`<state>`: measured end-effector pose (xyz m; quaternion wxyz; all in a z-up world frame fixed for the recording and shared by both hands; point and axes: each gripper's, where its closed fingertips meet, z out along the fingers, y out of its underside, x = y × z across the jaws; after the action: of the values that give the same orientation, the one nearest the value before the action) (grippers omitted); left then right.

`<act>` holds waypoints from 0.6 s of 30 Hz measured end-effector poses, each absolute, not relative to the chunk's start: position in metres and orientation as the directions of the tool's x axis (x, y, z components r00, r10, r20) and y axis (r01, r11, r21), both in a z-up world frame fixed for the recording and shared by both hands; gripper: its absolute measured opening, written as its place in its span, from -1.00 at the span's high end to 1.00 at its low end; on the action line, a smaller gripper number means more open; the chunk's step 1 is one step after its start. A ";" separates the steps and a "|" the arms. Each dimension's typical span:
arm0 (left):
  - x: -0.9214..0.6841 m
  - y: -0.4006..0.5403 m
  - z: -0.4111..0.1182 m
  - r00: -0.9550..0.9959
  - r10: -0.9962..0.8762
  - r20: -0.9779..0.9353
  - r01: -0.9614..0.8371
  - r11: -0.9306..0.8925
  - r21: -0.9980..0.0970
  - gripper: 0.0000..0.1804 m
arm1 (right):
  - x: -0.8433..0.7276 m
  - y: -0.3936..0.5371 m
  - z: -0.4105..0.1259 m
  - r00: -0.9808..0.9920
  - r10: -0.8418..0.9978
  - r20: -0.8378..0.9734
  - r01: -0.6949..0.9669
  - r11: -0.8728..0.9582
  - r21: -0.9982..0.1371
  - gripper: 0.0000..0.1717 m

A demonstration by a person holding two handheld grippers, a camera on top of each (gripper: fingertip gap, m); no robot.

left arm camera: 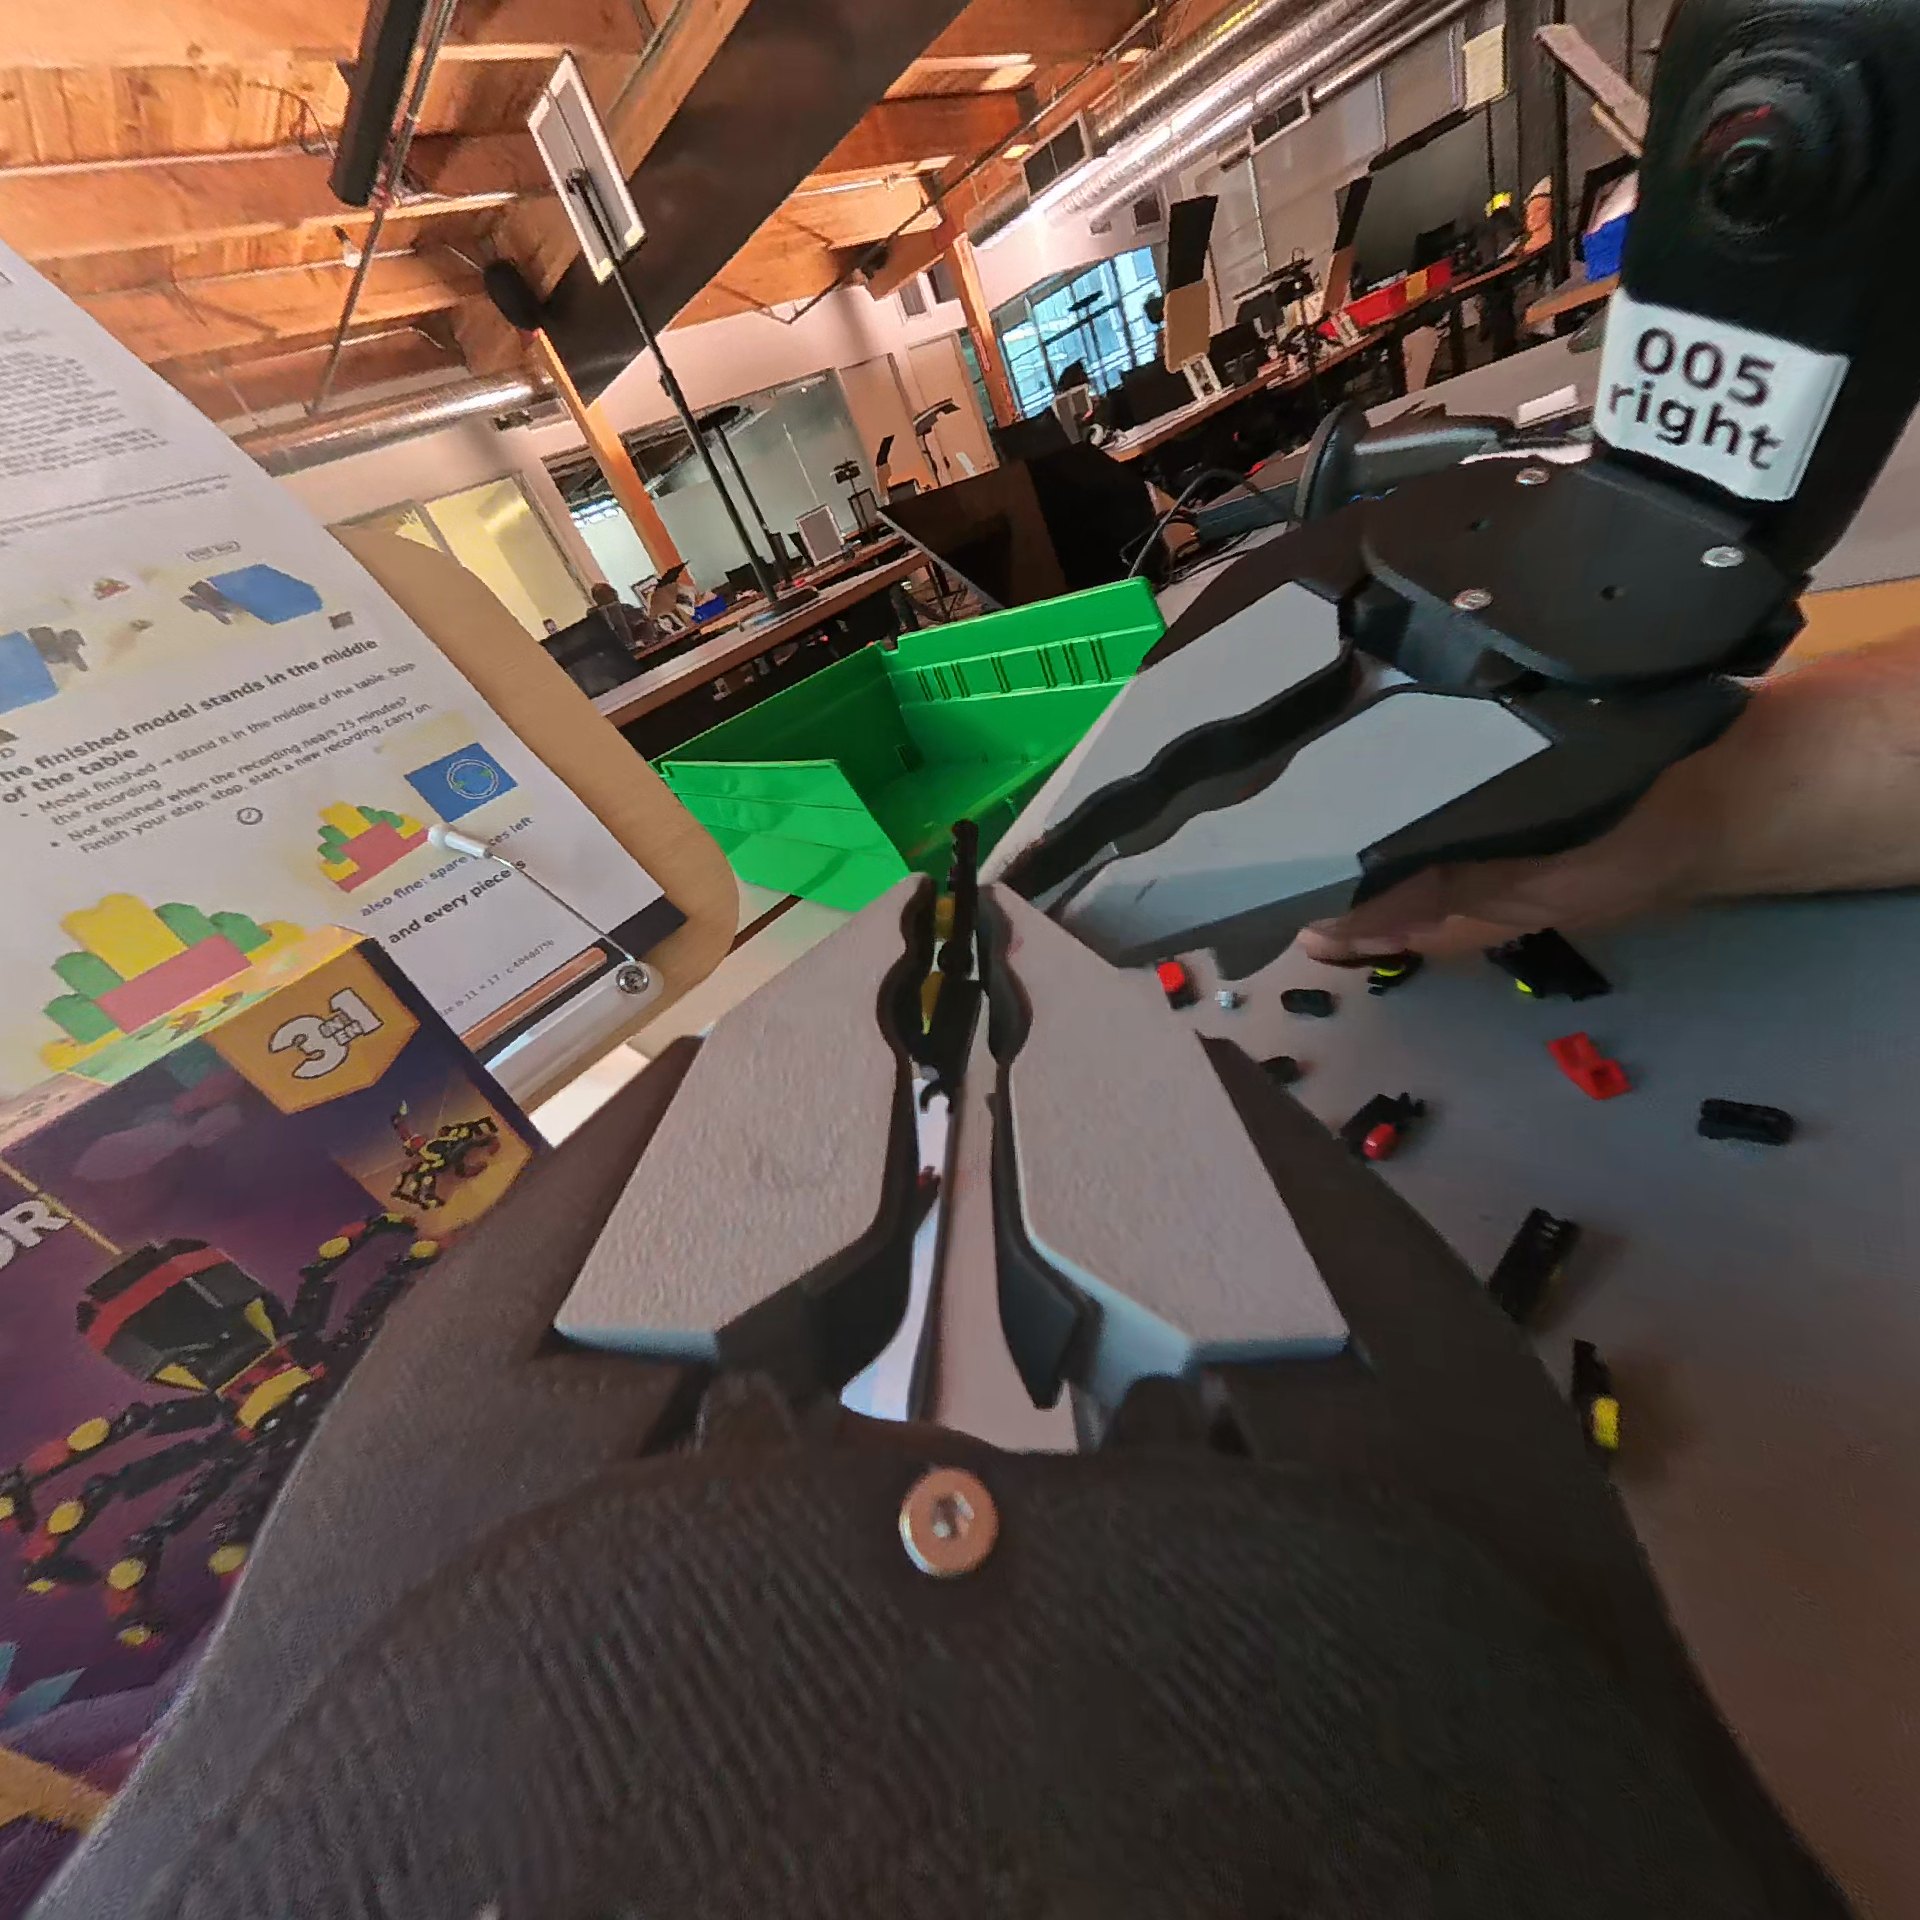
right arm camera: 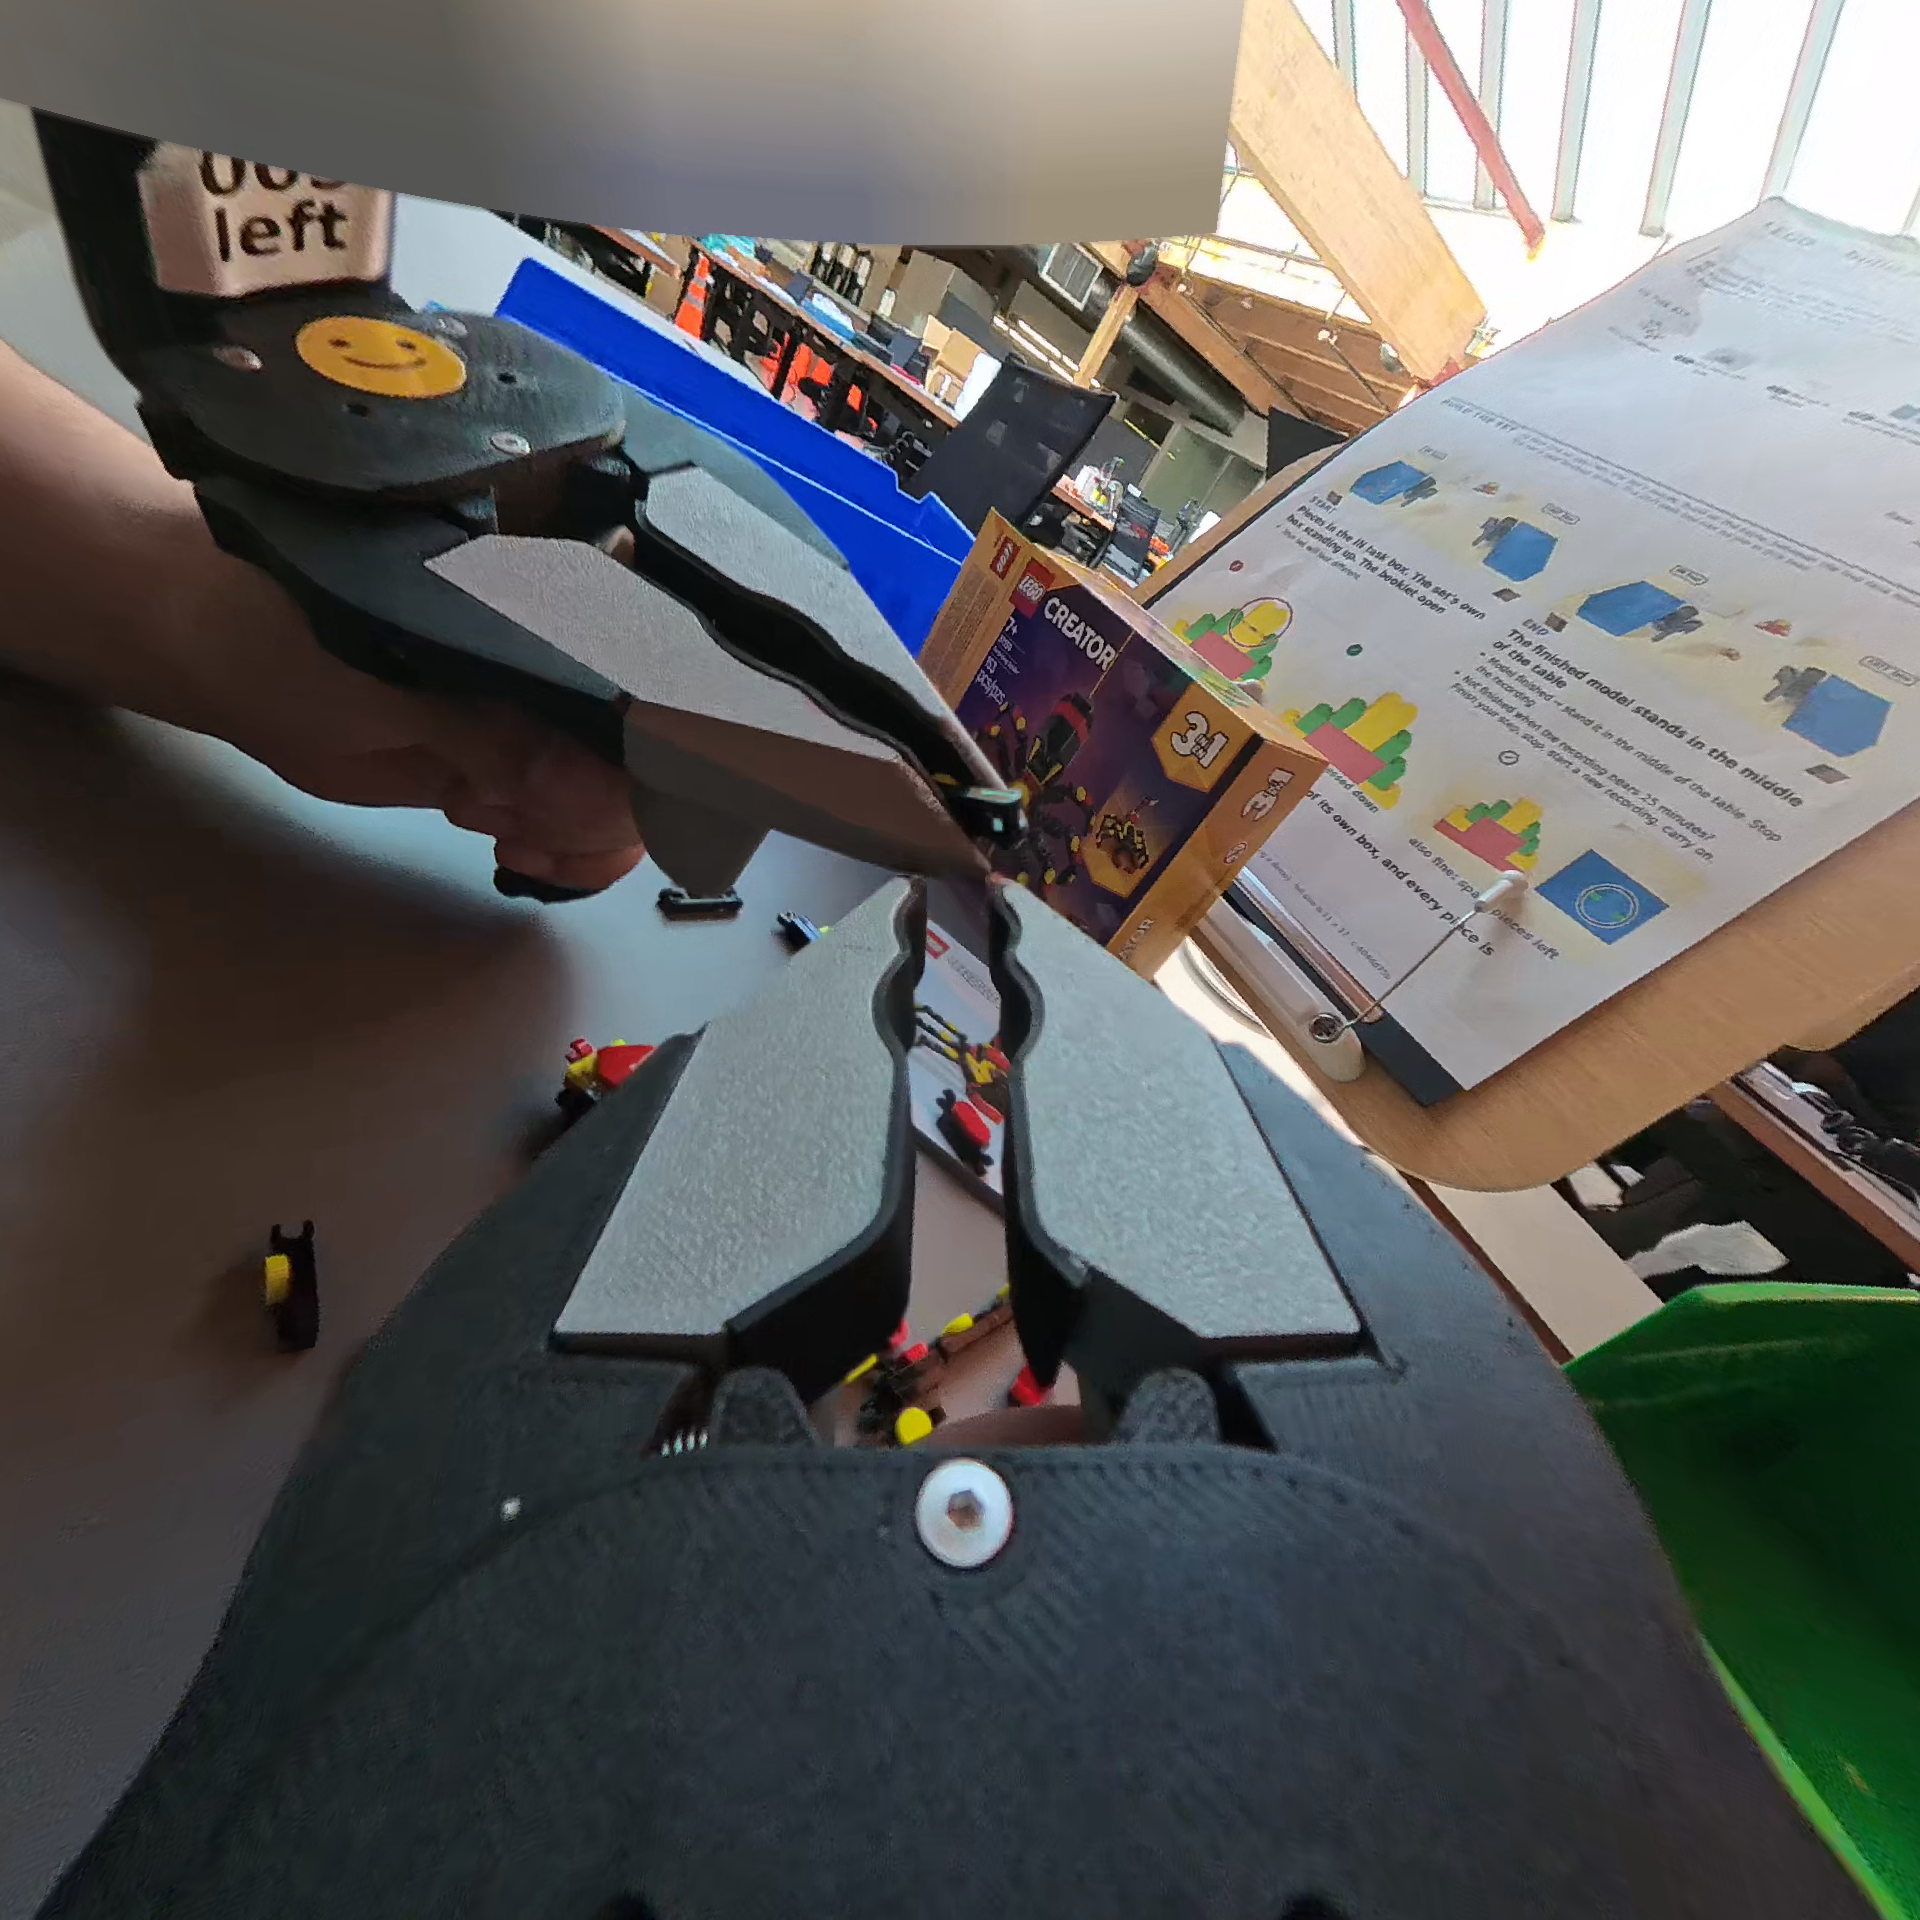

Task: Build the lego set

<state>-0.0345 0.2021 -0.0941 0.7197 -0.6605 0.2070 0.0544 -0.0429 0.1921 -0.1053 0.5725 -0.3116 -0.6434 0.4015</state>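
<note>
Grey tabletop [left arm camera: 1714, 1299] carries everything we work over, with an open workshop of long benches behind it. Our left gripper [left arm camera: 961, 914] is clamped on a thin black-and-yellow brick piece [left arm camera: 961, 956] that stands up between its pads and pokes out past the tips. In the right wrist view that same piece [right arm camera: 992, 805] shows at the left gripper's tip, in front of the purple and yellow toy box [right arm camera: 1122, 748]. Our right gripper [right arm camera: 961, 914] sits just beside it with a narrow gap between its fingers and nothing in that gap; through it we see the printed booklet [right arm camera: 956, 1039] lying on the table. Loose black, red and yellow bricks [left arm camera: 1590, 1060] are scattered to the right. Farther off sits a green bin [left arm camera: 914, 758], and a wooden stand holds an instruction sheet [left arm camera: 260, 623] on the left.
</note>
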 end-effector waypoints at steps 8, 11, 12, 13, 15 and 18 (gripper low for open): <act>-0.031 0.199 -0.089 0.915 -0.259 -0.310 -0.275 0.161 -0.948 0.95 | -0.039 0.185 -0.100 -0.267 0.914 0.305 -0.091 0.291 -0.952 0.85; -0.031 0.199 -0.087 0.910 -0.254 -0.326 -0.288 0.178 -0.941 0.95 | -0.037 0.183 -0.099 -0.328 0.917 0.226 -0.082 0.210 -0.974 0.85; -0.031 0.198 -0.085 0.909 -0.250 -0.333 -0.292 0.186 -0.938 0.95 | -0.036 0.183 -0.098 -0.341 0.918 0.201 -0.081 0.185 -0.979 0.86; -0.032 0.198 -0.084 0.908 -0.243 -0.342 -0.300 0.194 -0.934 0.95 | -0.035 0.184 -0.095 -0.353 0.920 0.173 -0.083 0.154 -0.985 0.85; -0.032 0.197 -0.084 0.898 -0.244 -0.366 -0.323 0.199 -0.925 0.95 | -0.033 0.185 -0.088 -0.379 0.919 0.106 -0.098 0.075 -0.992 0.86; -0.030 0.197 -0.085 0.886 -0.244 -0.394 -0.347 0.214 -0.913 0.95 | -0.031 0.186 -0.085 -0.423 0.905 0.032 -0.077 -0.001 -0.997 0.87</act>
<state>-0.0300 0.1969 -0.0848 0.7425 -0.6259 0.2361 0.0345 -0.0308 0.1862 -0.0852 0.4019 -0.3561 -0.5815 0.6112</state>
